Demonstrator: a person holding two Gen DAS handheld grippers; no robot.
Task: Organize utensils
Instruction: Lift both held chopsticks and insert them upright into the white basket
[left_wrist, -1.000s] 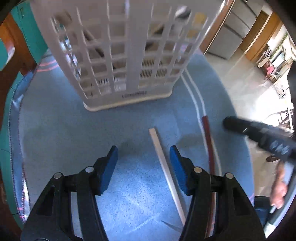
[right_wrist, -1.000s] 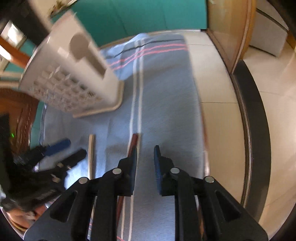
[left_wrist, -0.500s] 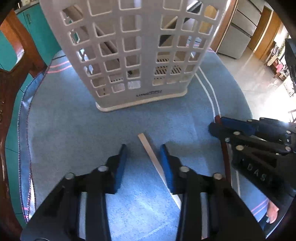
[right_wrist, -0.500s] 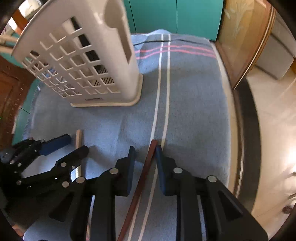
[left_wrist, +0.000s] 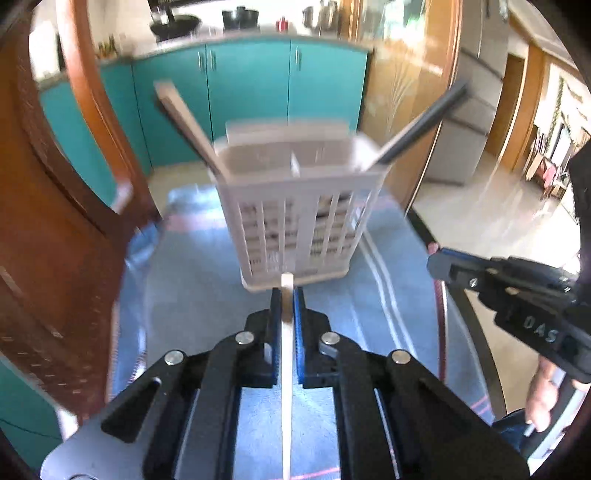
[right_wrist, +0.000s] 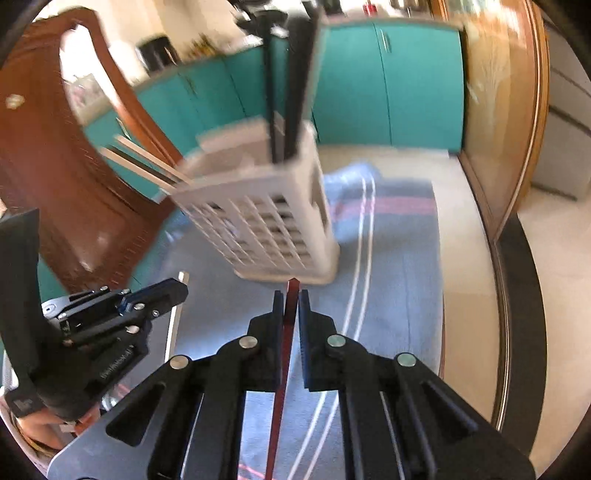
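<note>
My left gripper (left_wrist: 287, 300) is shut on a pale wooden stick (left_wrist: 286, 354) and holds it raised, pointing at the white lattice utensil basket (left_wrist: 299, 218). My right gripper (right_wrist: 291, 302) is shut on a dark red stick (right_wrist: 283, 369), also raised and pointing at the basket (right_wrist: 266, 218). The basket stands on a blue striped cloth (left_wrist: 192, 295) and holds pale sticks (left_wrist: 184, 118) leaning left and dark sticks (left_wrist: 421, 125) leaning right. The right gripper shows at the right of the left wrist view (left_wrist: 439, 264); the left gripper shows at the left of the right wrist view (right_wrist: 173, 291).
A brown wooden chair back (left_wrist: 74, 229) stands close on the left. Teal cabinets (left_wrist: 251, 81) lie behind the basket. The table's dark rim (right_wrist: 524, 295) curves along the right, with floor beyond it.
Both grippers have shut on their sticks and lifted them off the cloth. Both views have tilted up from the cloth toward the basket top and the cabinets.
</note>
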